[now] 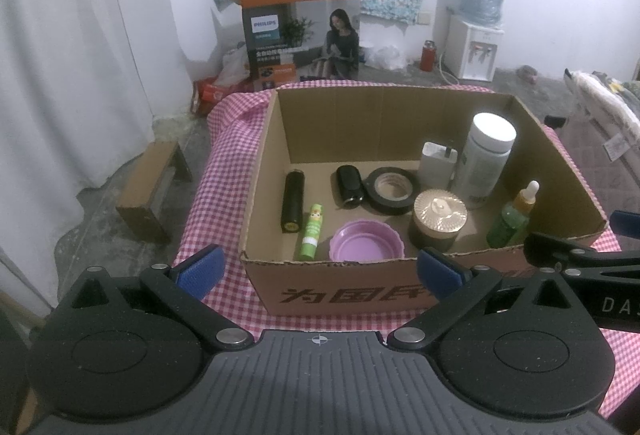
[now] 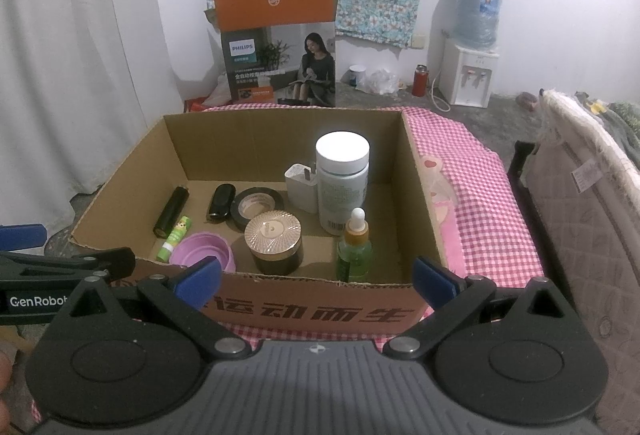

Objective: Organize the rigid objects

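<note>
Both tools are held back at the near wall of the cardboard box point(image 1: 360, 123), outside it, and nothing is gripped: the left gripper point(image 1: 318, 269) and the right gripper point(image 2: 316, 277) are each seen with the blue pads spread wide apart. All the objects are found inside the box: a black tube point(image 1: 292, 201), a green stick point(image 1: 311, 233), a purple lid point(image 1: 366, 243), a roll of black tape point(image 1: 392, 189), a gold-lidded jar point(image 2: 275, 239), a white bottle point(image 2: 342, 181) and a green dropper bottle point(image 2: 354, 247) standing upright. The sorting is judged near complete or between picks; any further move would call for a reach over the near wall. The box rests on a red checked cloth point(image 2: 492, 195). A bare floor, a white curtain and a water dispenser point(image 2: 472, 75) are noted behind.
</note>
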`<state>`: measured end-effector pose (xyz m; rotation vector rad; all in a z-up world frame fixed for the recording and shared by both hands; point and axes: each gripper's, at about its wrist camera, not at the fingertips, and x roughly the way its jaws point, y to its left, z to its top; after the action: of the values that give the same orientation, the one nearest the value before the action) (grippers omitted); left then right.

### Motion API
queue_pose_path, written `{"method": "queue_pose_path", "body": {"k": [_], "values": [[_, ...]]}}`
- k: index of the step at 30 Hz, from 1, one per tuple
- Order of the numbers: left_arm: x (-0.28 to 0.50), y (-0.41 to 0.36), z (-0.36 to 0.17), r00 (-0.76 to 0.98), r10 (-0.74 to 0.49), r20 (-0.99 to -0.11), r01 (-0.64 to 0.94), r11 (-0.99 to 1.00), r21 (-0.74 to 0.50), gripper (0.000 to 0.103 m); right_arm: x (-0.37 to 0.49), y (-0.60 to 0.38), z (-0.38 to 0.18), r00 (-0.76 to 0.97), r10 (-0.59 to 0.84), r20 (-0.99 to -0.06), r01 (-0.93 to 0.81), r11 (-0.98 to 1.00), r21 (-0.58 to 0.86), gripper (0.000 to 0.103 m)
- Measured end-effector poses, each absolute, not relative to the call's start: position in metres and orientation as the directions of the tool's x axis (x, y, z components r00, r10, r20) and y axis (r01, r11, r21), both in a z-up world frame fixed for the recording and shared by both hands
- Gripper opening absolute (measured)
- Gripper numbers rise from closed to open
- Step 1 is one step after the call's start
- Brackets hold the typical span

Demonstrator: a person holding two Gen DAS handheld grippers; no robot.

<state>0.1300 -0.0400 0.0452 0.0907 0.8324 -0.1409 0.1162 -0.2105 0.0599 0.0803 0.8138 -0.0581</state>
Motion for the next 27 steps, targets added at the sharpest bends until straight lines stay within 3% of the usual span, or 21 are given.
{"method": "queue_pose_path", "body": {"k": [27], "values": [[0.1302,-0.0411,0.0463,0.66,-0.091,-0.745,0.163,0.986,0.024,0.103,0.1161,-0.2102,0.0638,0.689,-0.024,-0.724,0.083,0.995,0.046,0.103]]}}
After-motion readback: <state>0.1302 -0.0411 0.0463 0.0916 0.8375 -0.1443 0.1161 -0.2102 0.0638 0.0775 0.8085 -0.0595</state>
